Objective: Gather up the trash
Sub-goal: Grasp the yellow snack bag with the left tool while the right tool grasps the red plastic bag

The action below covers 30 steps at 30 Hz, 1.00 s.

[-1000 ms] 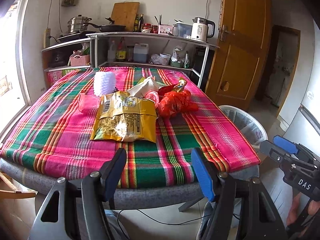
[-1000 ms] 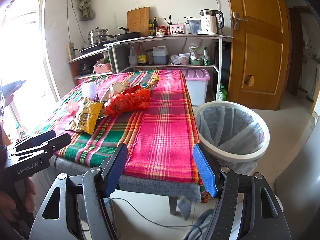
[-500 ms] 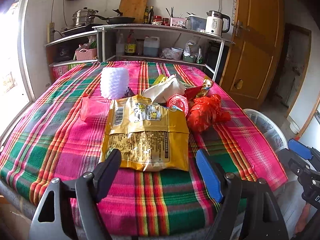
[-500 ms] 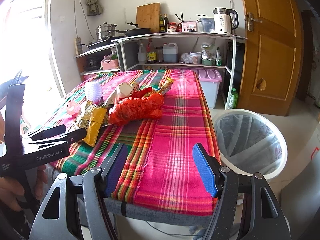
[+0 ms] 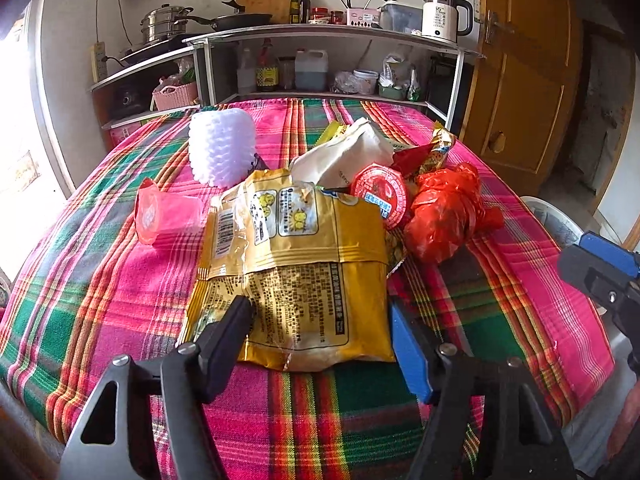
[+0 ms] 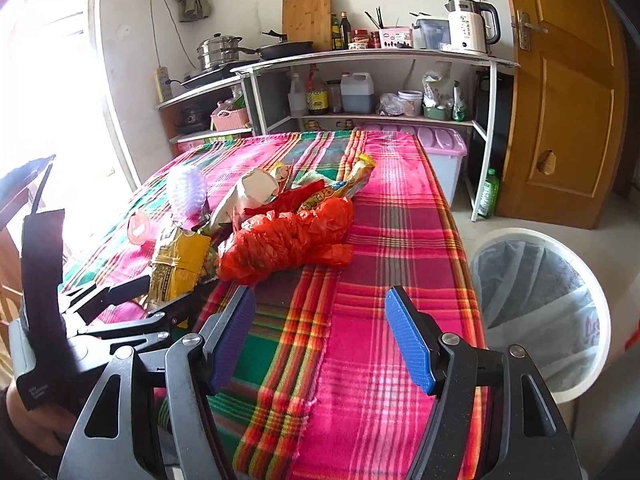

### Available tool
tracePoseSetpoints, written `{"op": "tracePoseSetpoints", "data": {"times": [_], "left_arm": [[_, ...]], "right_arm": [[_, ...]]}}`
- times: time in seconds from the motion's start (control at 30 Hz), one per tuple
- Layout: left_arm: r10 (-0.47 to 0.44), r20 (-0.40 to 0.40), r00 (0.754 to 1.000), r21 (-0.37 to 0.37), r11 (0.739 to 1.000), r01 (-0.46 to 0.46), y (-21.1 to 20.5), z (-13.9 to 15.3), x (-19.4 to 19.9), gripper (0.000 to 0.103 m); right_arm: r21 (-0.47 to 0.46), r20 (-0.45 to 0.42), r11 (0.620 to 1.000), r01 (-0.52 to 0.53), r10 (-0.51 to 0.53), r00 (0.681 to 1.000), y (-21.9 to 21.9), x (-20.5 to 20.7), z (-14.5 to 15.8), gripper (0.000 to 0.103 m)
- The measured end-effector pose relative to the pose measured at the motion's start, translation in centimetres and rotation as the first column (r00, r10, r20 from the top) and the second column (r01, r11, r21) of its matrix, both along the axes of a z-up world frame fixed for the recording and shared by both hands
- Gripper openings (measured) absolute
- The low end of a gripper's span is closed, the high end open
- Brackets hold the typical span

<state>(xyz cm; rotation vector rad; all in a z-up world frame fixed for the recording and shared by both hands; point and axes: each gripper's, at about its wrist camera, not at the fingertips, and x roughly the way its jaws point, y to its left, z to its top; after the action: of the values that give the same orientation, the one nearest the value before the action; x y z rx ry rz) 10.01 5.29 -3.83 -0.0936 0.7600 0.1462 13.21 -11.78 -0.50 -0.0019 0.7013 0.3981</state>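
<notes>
A pile of trash lies on the plaid tablecloth (image 5: 100, 280): a yellow snack bag (image 5: 296, 264), a red plastic bag (image 5: 448, 212), a red round lid (image 5: 378, 194), a white wrapper (image 5: 344, 156), a pink cup (image 5: 164, 212) on its side and a white foam net (image 5: 222, 146). My left gripper (image 5: 320, 332) is open, its jaws straddling the near end of the yellow bag. My right gripper (image 6: 320, 336) is open and empty over the table's near right part, short of the red bag (image 6: 288, 240). The yellow bag (image 6: 176, 264) shows between the left gripper's fingers (image 6: 120, 292).
A white bin with a liner (image 6: 540, 312) stands on the floor right of the table. Shelves with pots, bottles and a kettle (image 6: 468, 28) line the back wall. A wooden door (image 6: 560, 100) is at the right. A pink-lidded box (image 6: 440, 148) sits behind the table.
Both grippers moved forward over the table. The left one closed in on the yellow bag until its open jaws flank the bag's near end. The right one came nearer the red bag.
</notes>
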Motion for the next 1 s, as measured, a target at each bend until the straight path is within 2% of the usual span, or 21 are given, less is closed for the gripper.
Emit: {"op": "tracePoseSetpoints", "data": {"times": [0.17, 0.33, 0.53, 0.73, 0.8, 0.87, 0.93, 1.0], "left_arm": [[0.008, 0.026, 1.0, -0.017, 1.0, -0.008, 0.8, 0.3, -0.6, 0.047], [0.01, 0.046, 0.999, -0.067, 0.998, -0.007, 2.2, 0.6, -1.1, 0.039], [0.002, 0.071, 0.997, -0.099, 0.995, 0.005, 3.5, 1.0, -1.8, 0.034], [-0.003, 0.085, 0.996, -0.116, 0.993, 0.013, 4.1, 1.1, -2.1, 0.033], [-0.003, 0.088, 0.996, -0.121, 0.993, 0.013, 4.3, 1.1, -2.2, 0.033], [-0.003, 0.092, 0.996, -0.123, 0.992, 0.015, 4.3, 1.1, -2.3, 0.033], [-0.004, 0.093, 0.996, -0.124, 0.992, 0.016, 4.2, 1.2, -2.5, 0.033], [-0.005, 0.094, 0.996, -0.122, 0.992, 0.017, 4.2, 1.2, -2.7, 0.033]], "right_arm": [[0.015, -0.025, 1.0, -0.028, 0.028, 0.999, 1.7, 1.7, -0.1, 0.068], [0.022, -0.042, 0.998, -0.051, 0.052, 0.998, 3.8, 3.3, -0.1, 0.068], [0.025, -0.08, 0.999, -0.034, 0.036, 0.996, 5.9, 5.4, -0.6, 0.068], [-0.043, -0.093, 0.999, 0.027, -0.03, 0.995, 7.0, 6.5, -1.2, 0.068], [-0.06, -0.126, 0.997, 0.057, -0.064, 0.99, 6.4, 6.8, -1.7, 0.068], [-0.038, -0.185, 0.995, 0.095, -0.1, 0.978, 5.2, 7.1, -2.5, 0.068], [-0.003, -0.223, 0.991, 0.132, -0.13, 0.966, 3.8, 7.3, -2.8, 0.06], [0.0, -0.221, 0.99, 0.141, -0.138, 0.965, 3.1, 7.3, -2.5, 0.042]]}}
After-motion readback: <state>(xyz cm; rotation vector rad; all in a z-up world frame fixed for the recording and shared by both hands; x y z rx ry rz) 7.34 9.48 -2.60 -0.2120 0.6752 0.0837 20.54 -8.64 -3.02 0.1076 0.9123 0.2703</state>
